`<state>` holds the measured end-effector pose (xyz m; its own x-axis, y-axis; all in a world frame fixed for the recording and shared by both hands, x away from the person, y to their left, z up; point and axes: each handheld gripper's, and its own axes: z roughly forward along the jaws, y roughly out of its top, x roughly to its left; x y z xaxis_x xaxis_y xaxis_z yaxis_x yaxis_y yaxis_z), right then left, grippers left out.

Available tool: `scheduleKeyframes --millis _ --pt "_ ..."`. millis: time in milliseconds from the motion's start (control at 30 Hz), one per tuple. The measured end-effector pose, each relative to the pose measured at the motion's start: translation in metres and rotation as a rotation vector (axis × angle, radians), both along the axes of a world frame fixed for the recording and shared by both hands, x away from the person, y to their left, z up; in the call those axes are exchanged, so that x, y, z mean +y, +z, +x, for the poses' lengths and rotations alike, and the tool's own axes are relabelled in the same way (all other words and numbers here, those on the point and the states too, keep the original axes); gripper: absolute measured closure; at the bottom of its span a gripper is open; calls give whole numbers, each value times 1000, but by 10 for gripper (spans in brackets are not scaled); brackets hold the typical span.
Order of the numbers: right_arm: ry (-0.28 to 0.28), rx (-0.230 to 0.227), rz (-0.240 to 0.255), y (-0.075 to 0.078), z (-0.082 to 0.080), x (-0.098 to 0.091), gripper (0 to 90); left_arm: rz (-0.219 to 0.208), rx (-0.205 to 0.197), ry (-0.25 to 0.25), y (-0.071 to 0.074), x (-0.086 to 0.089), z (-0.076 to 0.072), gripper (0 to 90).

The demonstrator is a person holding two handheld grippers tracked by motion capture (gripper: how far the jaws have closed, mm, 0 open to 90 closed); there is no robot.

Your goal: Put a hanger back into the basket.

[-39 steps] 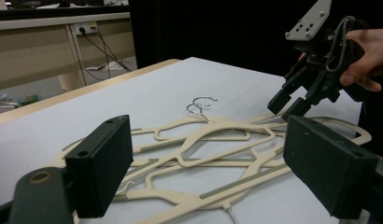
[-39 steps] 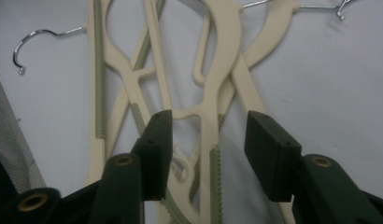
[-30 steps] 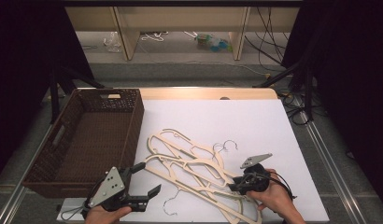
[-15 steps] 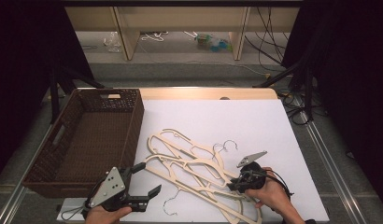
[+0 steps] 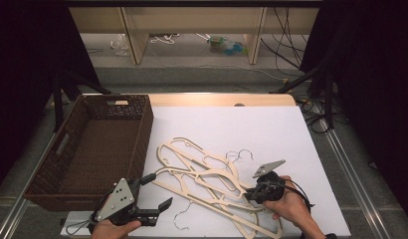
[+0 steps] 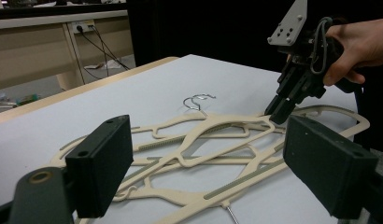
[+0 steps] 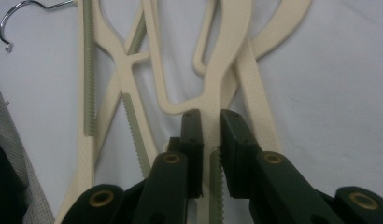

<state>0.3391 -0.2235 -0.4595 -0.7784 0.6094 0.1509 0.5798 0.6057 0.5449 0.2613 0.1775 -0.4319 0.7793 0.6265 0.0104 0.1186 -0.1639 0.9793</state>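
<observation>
- Hangers are lying in a tangled heap on the white table: flat, cream-coloured, with thin wire hooks and ribbed, saw-toothed grip strips along their bars.
- A dark woven basket is standing just left of the heap.
- The right gripper is clenching one hanger's flat arm, having just been closing its jaws on it.
- The left gripper is hovering with its jaws wide apart at the heap's near-left edge, gripping nothing.
</observation>
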Motion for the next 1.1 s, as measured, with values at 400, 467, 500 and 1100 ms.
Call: scheduleKeyframes --millis 400,467,500,1100 --pt "41 -108 -86 27 -10 -1 807 99 76 -44 -10 -42 34 163" --pt "31 -129 -91 31 -12 0 808 164 109 -72 -13 -62 53 164" --pt "29 -133 -98 33 -13 1 807 164 109 -72 -13 -62 53 167" --pt "109 -216 -159 54 -30 3 808 281 248 -245 -23 -142 121 346"
